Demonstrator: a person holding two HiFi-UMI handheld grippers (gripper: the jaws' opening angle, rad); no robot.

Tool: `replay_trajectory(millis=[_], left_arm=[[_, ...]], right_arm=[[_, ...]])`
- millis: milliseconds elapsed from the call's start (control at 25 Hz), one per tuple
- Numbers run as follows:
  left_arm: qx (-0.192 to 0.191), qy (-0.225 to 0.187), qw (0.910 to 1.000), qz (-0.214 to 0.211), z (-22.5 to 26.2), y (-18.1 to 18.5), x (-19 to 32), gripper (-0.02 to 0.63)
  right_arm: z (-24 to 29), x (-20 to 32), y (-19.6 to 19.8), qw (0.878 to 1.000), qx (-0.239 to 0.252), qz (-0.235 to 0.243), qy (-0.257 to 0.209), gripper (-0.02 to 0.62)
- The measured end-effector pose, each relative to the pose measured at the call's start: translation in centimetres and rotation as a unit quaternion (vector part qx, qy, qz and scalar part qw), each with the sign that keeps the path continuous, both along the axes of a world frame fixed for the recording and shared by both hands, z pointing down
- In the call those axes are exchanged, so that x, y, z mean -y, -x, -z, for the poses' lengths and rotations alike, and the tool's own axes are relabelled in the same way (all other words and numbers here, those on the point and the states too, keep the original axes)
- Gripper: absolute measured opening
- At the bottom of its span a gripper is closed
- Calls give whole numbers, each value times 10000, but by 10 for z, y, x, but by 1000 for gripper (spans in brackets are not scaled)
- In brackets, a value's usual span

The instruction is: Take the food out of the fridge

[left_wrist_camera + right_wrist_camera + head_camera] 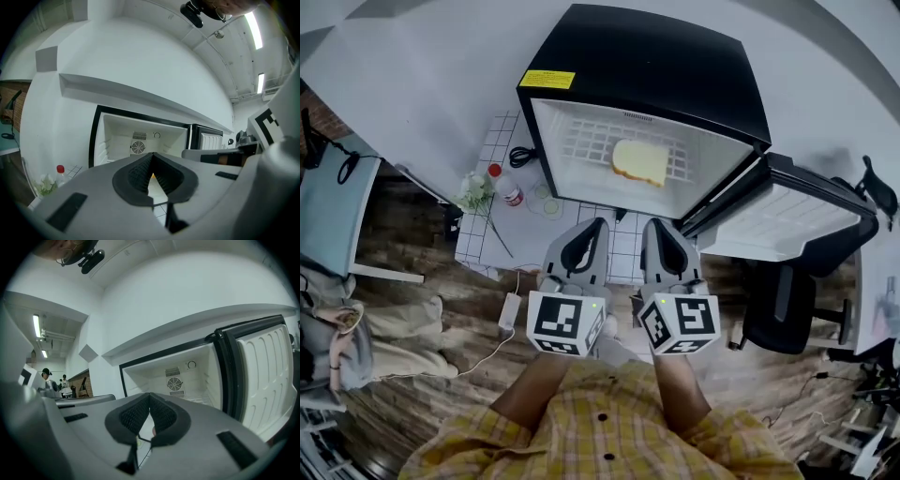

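Left gripper (598, 225) beside right gripper (652, 225), level, facing open fridge (656, 66)

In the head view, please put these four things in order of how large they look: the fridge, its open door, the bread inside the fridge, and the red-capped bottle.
1. fridge
2. open door
3. bread
4. red-capped bottle, which looks only a little smaller than the bread

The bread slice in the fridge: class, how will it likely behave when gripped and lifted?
The bread slice looks soft, so a firm pinch probably squashes it. Thin and lying flat, it is likely light and may sag.
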State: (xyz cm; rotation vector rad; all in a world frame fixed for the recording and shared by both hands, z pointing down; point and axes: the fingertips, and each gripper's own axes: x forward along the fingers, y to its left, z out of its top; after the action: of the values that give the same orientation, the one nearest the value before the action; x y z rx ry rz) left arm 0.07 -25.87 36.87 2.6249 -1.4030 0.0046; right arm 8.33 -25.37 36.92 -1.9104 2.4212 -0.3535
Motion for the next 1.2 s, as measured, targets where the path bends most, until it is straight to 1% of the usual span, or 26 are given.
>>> replay_trajectory(millis=[200, 400, 480, 560, 640, 680, 720, 760, 800, 840, 880, 920, 960, 1000, 1040, 1080, 1120, 1160, 1200], left_arm=[[-145, 72, 9997, -192, 4, 4, 19, 8], [-70, 40, 9997, -242, 4, 9, 33, 8], [-24, 53, 9996, -286, 1, 8, 35, 8], [6, 61, 9994, -334, 0, 6, 36, 8], [27, 24, 9993, -363, 0, 6, 39, 8], [43, -1, 9993, -368, 1, 6, 41, 8], [66, -26, 9993, -365, 2, 6, 42, 8], [87, -41, 9993, -357, 3, 6, 42, 8], [96, -42, 9993, -353, 4, 6, 43, 8], [102, -51, 9993, -356, 5, 5, 43, 8], [118, -79, 9992, -369, 6, 5, 44, 8], [137, -108, 9991, -385, 7, 4, 44, 8], [143, -113, 9991, -395, 7, 4, 44, 8], [136, -94, 9991, -396, 7, 3, 45, 8], [131, -74, 9991, -394, 7, 3, 45, 8], [140, -66, 9991, -391, 6, 3, 45, 8], [161, -74, 9991, -387, 6, 3, 46, 8], [187, -94, 9991, -381, 6, 3, 46, 8], [208, -114, 9990, -375, 6, 3, 46, 8]], right_arm=[[-10, 19, 3, 9980, 587, -157, 178, 6], [-21, 36, 6, 9955, 869, -250, 280, 8], [-25, 42, 5, 9932, 1090, -277, 315, 8], [-31, 48, 1, 9868, 1542, -334, 370, 6], [-40, 55, -5, 9723, 2260, -430, 416, 8], [-45, 58, -8, 9628, 2628, -474, 417, 6], [-51, 61, -11, 9507, 3027, -503, 440, 8], [-60, 63, -13, 9342, 3486, -546, 530, 8], [-73, 64, -15, 9123, 3985, -633, 697, 6], [-87, 65, -18, 8857, 4501, -731, 879, 6], [-100, 66, -18, 8532, 5057, -791, 1008, 6], [-112, 67, -17, 8126, 5668, -824, 1081, 6], [-123, 68, -16, 7673, 6256, -863, 1115, 6], [-133, 69, -15, 7299, 6682, -915, 1113, 8], [-139, 69, -16, 7133, 6854, -980, 1085, 6], [-144, 69, -18, 7176, 6803, -1061, 1052, 6], [-148, 70, -21, 7286, 6672, -1152, 1032, 8], [-152, 70, -24, 7335, 6606, -1233, 1020, 6], [-154, 72, -28, 7310, 6627, -1287, 1000, 8]])
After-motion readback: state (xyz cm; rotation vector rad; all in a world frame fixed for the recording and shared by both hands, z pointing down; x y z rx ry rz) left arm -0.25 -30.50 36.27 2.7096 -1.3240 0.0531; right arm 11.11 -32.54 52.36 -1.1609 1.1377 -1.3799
